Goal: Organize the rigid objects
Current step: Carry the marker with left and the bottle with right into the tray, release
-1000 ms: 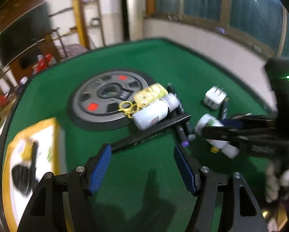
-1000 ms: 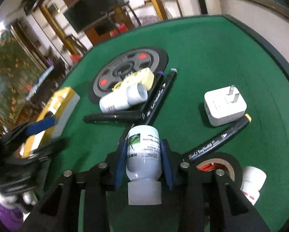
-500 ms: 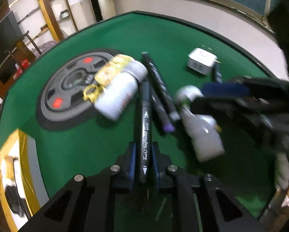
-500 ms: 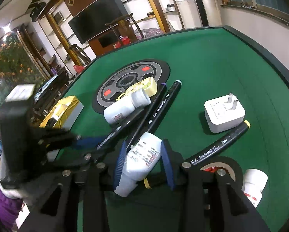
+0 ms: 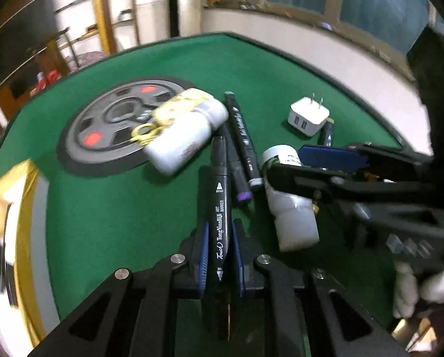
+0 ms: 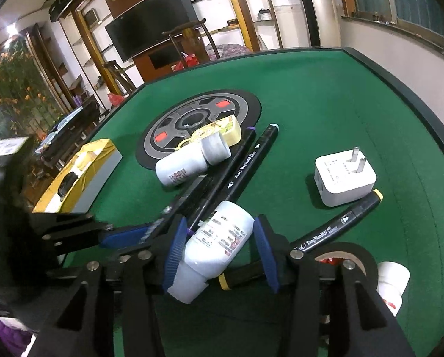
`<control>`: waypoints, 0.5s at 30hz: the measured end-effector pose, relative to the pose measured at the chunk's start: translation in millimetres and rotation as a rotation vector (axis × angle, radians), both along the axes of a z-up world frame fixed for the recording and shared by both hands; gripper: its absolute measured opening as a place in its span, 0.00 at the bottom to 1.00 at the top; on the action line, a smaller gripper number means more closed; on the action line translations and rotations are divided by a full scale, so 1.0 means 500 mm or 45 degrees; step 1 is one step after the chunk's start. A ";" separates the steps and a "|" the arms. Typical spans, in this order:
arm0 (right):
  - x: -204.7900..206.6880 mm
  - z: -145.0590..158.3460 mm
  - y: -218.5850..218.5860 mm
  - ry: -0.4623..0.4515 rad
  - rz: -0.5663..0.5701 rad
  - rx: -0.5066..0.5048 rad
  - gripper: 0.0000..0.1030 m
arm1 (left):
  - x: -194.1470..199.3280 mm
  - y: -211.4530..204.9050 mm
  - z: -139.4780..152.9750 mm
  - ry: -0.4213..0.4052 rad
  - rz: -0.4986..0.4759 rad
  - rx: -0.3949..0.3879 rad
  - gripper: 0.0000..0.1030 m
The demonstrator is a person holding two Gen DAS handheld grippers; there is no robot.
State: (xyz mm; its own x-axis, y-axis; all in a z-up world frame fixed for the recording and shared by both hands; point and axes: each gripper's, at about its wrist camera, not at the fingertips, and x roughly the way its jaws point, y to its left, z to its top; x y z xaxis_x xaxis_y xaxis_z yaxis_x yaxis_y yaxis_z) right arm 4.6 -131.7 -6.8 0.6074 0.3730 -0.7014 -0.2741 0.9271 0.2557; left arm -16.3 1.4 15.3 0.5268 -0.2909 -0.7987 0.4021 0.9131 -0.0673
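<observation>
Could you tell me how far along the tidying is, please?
Done: two markers lie side by side near the disc. In hand: left tool is shut on a black marker; right tool has just been opening its jaws around a white bottle. Left: charger, yellow-tipped marker, tape, scattered.

A black art marker (image 5: 220, 205) with white lettering points away along the green felt, its near end clamped between blue pads. Beside it lie two more black markers (image 5: 242, 136), parallel and touching, one purple-tipped. A white bottle (image 6: 219, 238) lies tilted on its side, cap toward the camera, apparently resting loose. A white plug adapter (image 6: 343, 178) sits prongs-up, against a yellow-capped marker (image 6: 337, 227).
</observation>
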 end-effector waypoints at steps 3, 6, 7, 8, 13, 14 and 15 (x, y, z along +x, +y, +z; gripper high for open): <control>-0.002 -0.004 0.009 -0.005 -0.002 -0.040 0.48 | -0.044 0.062 0.032 -0.018 0.065 -0.156 0.13; 0.001 -0.007 0.016 0.003 -0.005 -0.072 0.49 | -0.084 0.112 0.063 -0.051 0.107 -0.256 0.13; 0.002 -0.009 0.018 0.012 -0.005 -0.078 0.49 | -0.100 0.128 0.075 -0.065 0.119 -0.286 0.13; 0.002 -0.010 0.021 0.032 -0.003 -0.073 0.49 | -0.127 0.142 0.088 -0.081 0.130 -0.311 0.13; 0.008 -0.024 0.075 0.126 0.019 -0.231 0.45 | -0.178 0.209 0.114 -0.137 0.193 -0.403 0.13; 0.009 -0.025 0.083 0.132 0.018 -0.252 0.40 | -0.182 0.224 0.116 -0.144 0.212 -0.419 0.13; 0.008 -0.024 0.088 0.133 0.017 -0.265 0.40 | -0.185 0.236 0.116 -0.149 0.226 -0.431 0.13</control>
State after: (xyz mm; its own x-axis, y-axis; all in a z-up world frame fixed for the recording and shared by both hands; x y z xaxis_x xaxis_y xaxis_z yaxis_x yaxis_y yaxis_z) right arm 8.8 -87.7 -18.9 0.5231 0.2214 -0.8230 -0.2688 0.9592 0.0871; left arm -108.7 119.2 73.5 0.6740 -0.4237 -0.6051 0.2630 0.9031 -0.3395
